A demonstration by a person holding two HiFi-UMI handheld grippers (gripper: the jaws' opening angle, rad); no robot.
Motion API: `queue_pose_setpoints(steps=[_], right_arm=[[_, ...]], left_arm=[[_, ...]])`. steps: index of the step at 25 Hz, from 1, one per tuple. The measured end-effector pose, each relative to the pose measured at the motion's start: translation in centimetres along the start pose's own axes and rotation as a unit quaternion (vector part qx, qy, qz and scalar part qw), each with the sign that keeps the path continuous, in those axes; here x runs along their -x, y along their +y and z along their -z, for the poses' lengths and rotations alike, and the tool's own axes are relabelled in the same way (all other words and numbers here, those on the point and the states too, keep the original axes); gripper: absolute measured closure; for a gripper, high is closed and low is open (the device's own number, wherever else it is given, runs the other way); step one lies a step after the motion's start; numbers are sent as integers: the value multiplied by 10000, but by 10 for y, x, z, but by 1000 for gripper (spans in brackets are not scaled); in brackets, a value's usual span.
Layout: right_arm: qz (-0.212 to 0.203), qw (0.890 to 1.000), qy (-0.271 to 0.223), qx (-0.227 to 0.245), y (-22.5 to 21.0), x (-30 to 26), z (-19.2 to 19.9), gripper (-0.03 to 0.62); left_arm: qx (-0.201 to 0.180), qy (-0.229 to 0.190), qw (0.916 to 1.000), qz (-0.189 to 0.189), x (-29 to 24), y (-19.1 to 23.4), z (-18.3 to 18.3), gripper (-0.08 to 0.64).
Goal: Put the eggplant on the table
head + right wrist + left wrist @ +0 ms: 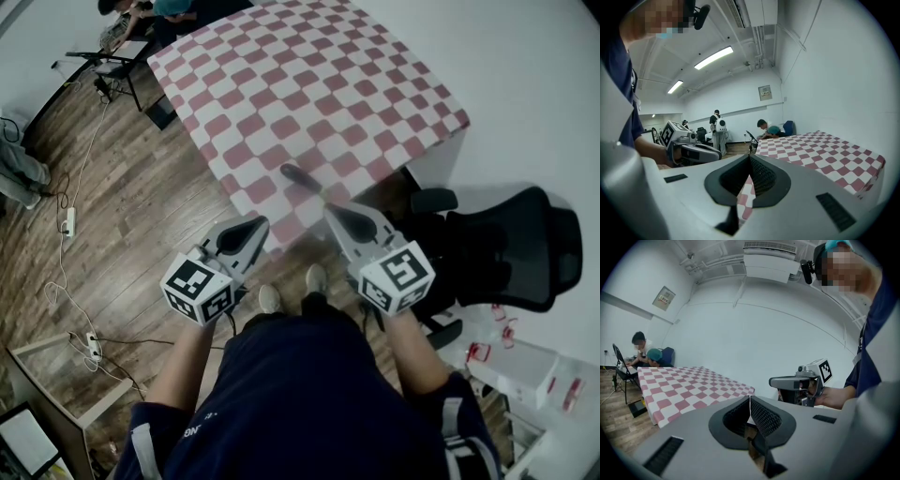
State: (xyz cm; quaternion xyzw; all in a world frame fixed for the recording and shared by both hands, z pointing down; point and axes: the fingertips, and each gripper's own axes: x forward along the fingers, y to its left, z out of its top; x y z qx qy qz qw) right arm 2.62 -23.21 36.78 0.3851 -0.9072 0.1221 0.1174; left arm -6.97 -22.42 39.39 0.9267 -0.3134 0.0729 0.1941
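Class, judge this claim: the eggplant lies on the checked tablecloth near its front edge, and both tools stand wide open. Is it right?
One slip. The eggplant does lie on the checked tablecloth near its front edge, but the left tool and right tool are shut and empty. The left and right gripper views show each pair of jaws together.
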Motion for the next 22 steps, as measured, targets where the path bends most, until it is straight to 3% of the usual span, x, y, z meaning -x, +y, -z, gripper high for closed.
queue_pose_setpoints(steps=[22], right_arm=[[-178,9988,351,-285,-21,-11,18,575]], left_arm=[[136,-6,9998,-173,-16,3,3,531]])
